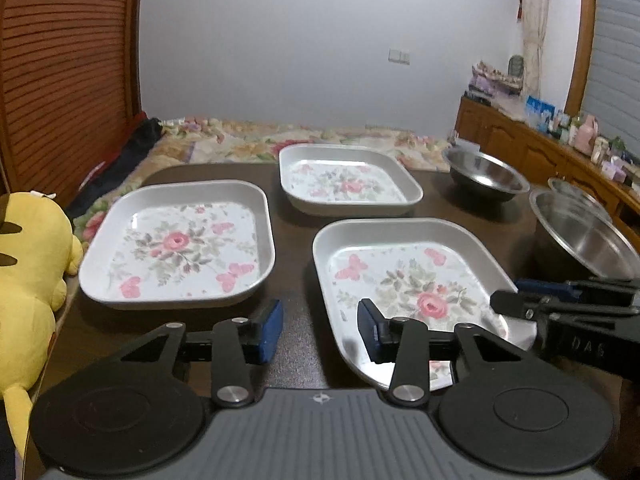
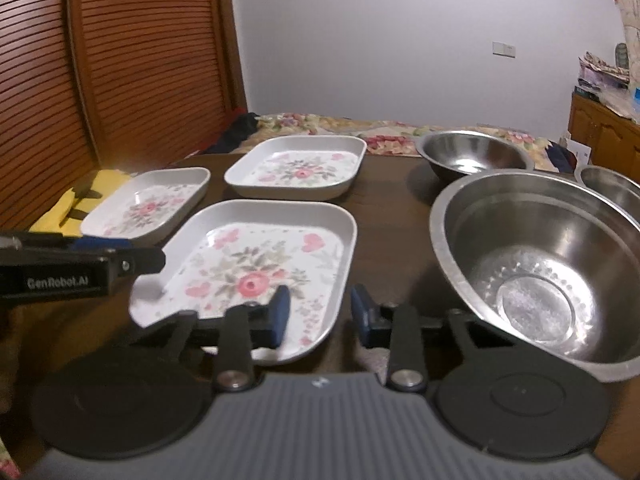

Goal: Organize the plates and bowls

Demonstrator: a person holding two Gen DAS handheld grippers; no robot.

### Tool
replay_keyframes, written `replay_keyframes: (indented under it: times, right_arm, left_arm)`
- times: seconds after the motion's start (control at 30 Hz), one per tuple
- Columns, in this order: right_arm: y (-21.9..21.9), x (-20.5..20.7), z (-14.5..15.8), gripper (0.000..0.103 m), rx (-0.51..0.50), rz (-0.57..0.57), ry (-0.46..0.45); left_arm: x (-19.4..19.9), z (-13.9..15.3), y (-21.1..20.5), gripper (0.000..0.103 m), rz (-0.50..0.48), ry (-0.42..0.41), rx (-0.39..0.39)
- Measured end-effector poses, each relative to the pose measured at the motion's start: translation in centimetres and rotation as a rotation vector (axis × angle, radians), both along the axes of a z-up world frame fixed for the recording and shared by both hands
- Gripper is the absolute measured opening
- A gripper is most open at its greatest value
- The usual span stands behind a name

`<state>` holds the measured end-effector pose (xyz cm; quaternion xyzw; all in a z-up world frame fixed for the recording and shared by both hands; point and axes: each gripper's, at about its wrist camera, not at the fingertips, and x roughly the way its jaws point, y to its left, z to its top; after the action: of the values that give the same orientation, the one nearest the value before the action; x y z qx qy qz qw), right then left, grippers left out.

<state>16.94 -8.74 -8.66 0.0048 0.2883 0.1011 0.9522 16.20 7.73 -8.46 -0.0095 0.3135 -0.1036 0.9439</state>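
Left wrist view. Showed the left gripper (image 1: 320, 328) part-open, straddling the near-left rim of the near plate (image 1: 404, 276) at the tabletop's (image 1: 296, 240) front edge: one pad over bare wood, the other over the floral base, neither pressing. Caught the right gripper (image 1: 516, 300) reaching in at that plate's right rim. Placed the left plate (image 1: 180, 240) toward the left edge, the far plate (image 1: 348, 180) near the back edge, and the far bowl (image 1: 484, 176) and big bowl (image 1: 584, 236) along the right side.

Right wrist view. Showed the right gripper (image 2: 318, 312) narrowed but not shut, with the near plate's (image 2: 260, 264) near-right rim between its pads, and the left gripper (image 2: 136, 260) at the near-left corner. Judged the step a two-sided pick-up for stacking: best pinched squarely on the rim wall at both sides, then raised level so the plate cannot tip.

Hid the plate's near rim behind the gripper bodies in both views. Cut off a third bowl (image 2: 612, 188) at the right frame edge. Left pad contact unclear through blur.
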Motion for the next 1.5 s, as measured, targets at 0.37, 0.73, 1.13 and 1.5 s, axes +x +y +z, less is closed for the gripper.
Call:
replay_keyframes:
  times: [0.37, 0.73, 1.13, 1.5]
  right_arm:
    - [-0.5, 1.6, -0.7, 0.025, 0.041, -0.034, 0.025]
    - [-0.7, 1.6, -0.9, 0.017, 0.080, -0.031, 0.018]
    - [-1.0, -1.5, -0.4, 0.015, 0.164, 0.031, 0.020]
    - [-0.8, -5.9, -0.3, 0.015, 0.160, 0.088, -0.008]
  left_arm:
    - [1.5, -0.6, -0.7, 0.017, -0.028, 0.018, 0.009]
    - [1.2, -0.8, -0.5, 0.009, -0.036, 0.030, -0.019]
    - [-3.9, 0.2, 0.8, 0.010, -0.031, 0.002, -0.045]
    - [-7.8, 0.6, 1.1, 0.010, -0.045, -0.027, -0.041]
